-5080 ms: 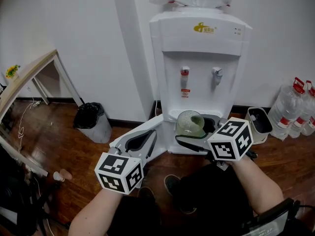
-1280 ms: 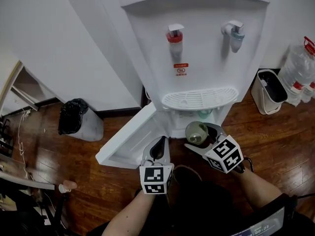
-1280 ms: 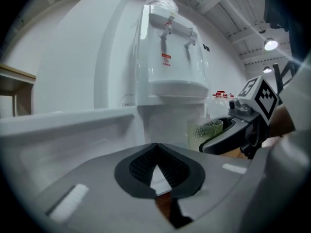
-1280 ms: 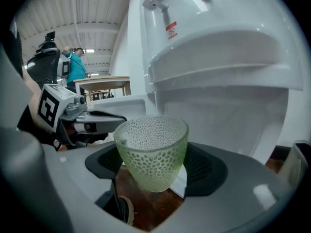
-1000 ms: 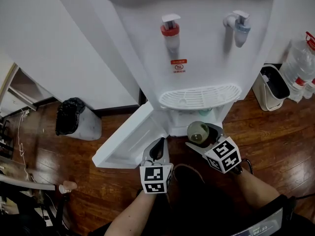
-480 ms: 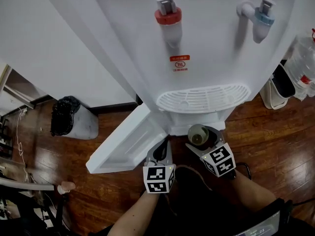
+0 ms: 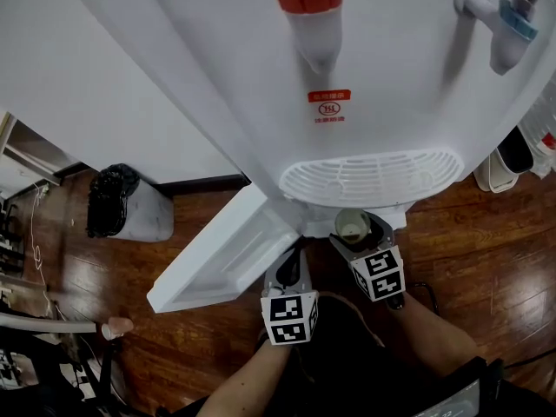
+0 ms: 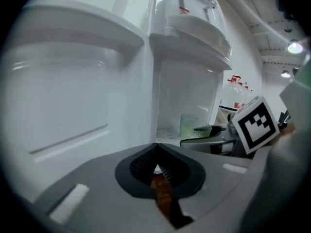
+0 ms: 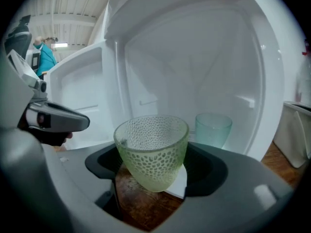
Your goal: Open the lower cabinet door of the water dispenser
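Note:
The white water dispenser (image 7: pixel 391 76) has its lower cabinet door (image 7: pixel 226 254) swung wide open to the left. My left gripper (image 7: pixel 294 252) is shut with nothing in it, its tip (image 8: pixel 156 147) close beside the door's inner face (image 8: pixel 73 96). My right gripper (image 7: pixel 356 228) is shut on a green dotted glass cup (image 9: pixel 151 149), held upright at the mouth of the cabinet, just below the drip tray (image 7: pixel 373 176). A second, smooth pale green cup (image 9: pixel 213 128) stands inside the cabinet at the back right.
A black-bagged bin (image 7: pixel 117 202) stands on the wood floor to the left. A white bin (image 7: pixel 504 159) and water bottles (image 7: pixel 543 120) are at the right. The red tap (image 7: pixel 310 7) and blue tap (image 7: pixel 508 20) hang overhead.
Both grippers have sunk and come closer to the cabinet. The cup in the right gripper has gone in under the drip tray. The door stays open.

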Action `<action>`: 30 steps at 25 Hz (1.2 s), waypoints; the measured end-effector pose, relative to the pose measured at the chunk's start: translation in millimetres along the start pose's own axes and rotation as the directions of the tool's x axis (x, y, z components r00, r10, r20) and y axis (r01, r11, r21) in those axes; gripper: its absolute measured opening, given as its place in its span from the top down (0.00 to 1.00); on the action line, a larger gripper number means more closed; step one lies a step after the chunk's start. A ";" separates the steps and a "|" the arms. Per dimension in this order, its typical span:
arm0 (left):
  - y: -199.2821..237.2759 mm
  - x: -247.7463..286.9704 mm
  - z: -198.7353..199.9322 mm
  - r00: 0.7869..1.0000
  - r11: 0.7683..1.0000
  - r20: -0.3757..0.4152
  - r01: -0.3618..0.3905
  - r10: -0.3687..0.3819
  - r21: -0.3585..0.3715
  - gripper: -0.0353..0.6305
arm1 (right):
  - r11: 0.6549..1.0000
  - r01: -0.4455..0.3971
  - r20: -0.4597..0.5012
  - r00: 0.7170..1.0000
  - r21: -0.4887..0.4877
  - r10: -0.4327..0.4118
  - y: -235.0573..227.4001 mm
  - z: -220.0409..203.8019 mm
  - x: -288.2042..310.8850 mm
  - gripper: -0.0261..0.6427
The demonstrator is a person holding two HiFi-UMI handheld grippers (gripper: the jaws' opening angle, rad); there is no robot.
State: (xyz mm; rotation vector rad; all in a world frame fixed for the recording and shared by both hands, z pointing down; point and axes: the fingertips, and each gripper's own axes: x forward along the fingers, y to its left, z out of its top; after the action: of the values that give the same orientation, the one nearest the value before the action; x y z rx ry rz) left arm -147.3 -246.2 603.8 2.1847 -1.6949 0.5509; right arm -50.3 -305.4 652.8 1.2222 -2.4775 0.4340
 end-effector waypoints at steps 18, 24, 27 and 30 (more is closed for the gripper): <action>-2.7 10.8 -3.3 0.998 0.999 -0.020 0.053 -0.053 0.012 0.97 | 0.998 0.054 0.016 0.998 0.043 -0.055 -18.4 2.2 59.2 0.40; -2.4 10.4 -1.3 0.998 0.996 0.003 0.070 -0.070 0.059 0.97 | 0.997 0.061 0.020 0.998 0.049 -0.062 -20.6 6.3 75.7 0.40; -1.9 11.0 -2.6 0.997 0.996 0.003 0.073 -0.074 0.057 0.97 | 0.997 0.057 0.032 0.998 0.056 -0.059 -21.5 9.1 79.9 0.40; -1.5 10.6 -4.5 0.997 0.995 0.003 0.081 -0.081 0.055 0.97 | 0.996 0.073 0.037 0.997 0.053 -0.075 -24.2 10.7 83.9 0.40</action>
State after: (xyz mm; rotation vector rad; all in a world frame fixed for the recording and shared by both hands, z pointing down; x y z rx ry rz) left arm -144.0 -252.6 612.8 2.2837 -1.6036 0.5766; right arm -80.4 -382.6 682.3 1.3500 -2.4586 0.4610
